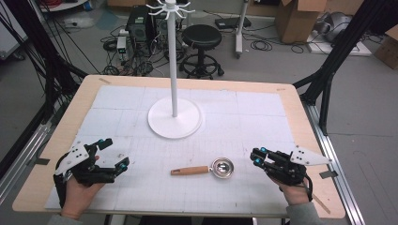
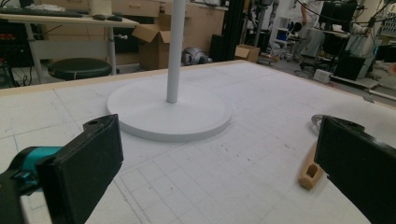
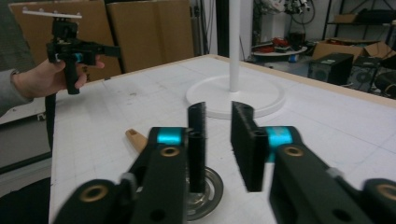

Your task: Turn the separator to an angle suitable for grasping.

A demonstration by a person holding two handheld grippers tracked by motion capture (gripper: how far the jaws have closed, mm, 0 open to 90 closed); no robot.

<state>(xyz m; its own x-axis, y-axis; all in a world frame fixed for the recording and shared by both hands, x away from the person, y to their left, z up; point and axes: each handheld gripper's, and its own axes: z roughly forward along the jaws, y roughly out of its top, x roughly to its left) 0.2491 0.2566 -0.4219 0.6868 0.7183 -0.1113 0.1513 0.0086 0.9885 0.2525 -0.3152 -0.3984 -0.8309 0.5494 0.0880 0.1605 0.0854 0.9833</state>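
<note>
**A:** Where does the job stand?

**B:** The small strainer with a pale wooden handle and shiny steel bowl (image 1: 206,169) lies flat on the white gridded surface (image 1: 244,117), at about six o'clock from the white hanging stand with a round base and hooked top (image 1: 174,112), well apart from it. Its handle points toward nine o'clock, its bowl toward three. Nothing holds it.

**A:** And the two tools?

**B:** The right gripper (image 1: 257,156) sits just past the bowl's three o'clock side. Its fingers (image 3: 198,140) are narrow, nearly together with only a thin gap, and nothing is between them. From the right gripper view they hang over the bowl's rim without clamping it. The left gripper (image 1: 114,153) waits near the surface's nine o'clock edge with its fingers (image 2: 88,163) wide and empty.

**A:** So how should the pick-up go?

**B:** I'd judge the handle the better hold: the bowl is rounded, slick metal and could skid out. The left gripper is already wide and faces the handle's end, so it could slide in low along the surface and straddle the wood near its middle before squeezing. If the right one takes it, it needs to spread first. Keep the handle's end free, since that end likely goes on a hook.
</note>
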